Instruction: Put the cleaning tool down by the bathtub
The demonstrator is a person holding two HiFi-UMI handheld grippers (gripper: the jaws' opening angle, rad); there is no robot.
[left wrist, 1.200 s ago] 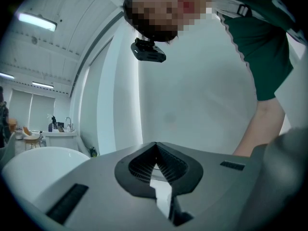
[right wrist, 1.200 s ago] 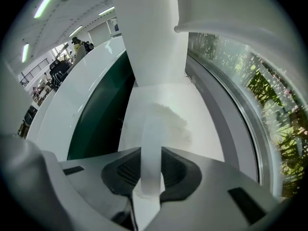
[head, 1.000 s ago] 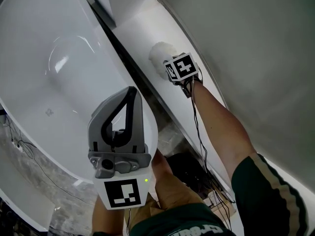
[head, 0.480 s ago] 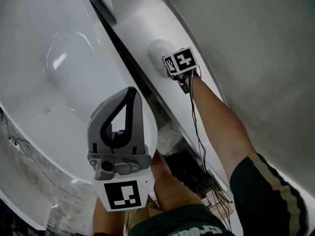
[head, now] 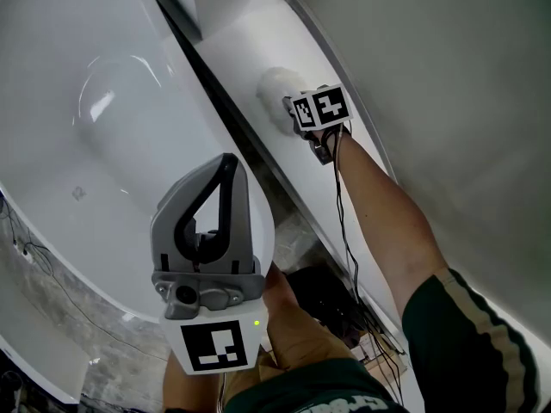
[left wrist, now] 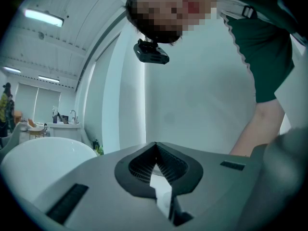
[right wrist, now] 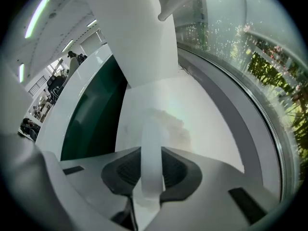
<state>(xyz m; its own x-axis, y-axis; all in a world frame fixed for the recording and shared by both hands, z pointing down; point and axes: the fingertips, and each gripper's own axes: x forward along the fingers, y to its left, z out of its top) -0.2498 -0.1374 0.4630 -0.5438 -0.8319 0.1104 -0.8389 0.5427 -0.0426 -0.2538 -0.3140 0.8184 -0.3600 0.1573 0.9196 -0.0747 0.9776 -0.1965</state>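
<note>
My right gripper (right wrist: pixel 152 172) is clenched on the white handle of the cleaning tool (head: pixel 274 91). Its fluffy head looks to rest on the white ledge (head: pixel 245 46) just beside the bathtub (head: pixel 95 110), across the dark gap from the tub's rim. To finish well, I want the handle lowered flat onto that ledge, parallel to the bathtub's edge, before I part the jaws (released while tilted, I judge it could roll into the gap). My left gripper (head: pixel 225 163) hangs over the bathtub's near rim, jaws closed together on nothing.
</note>
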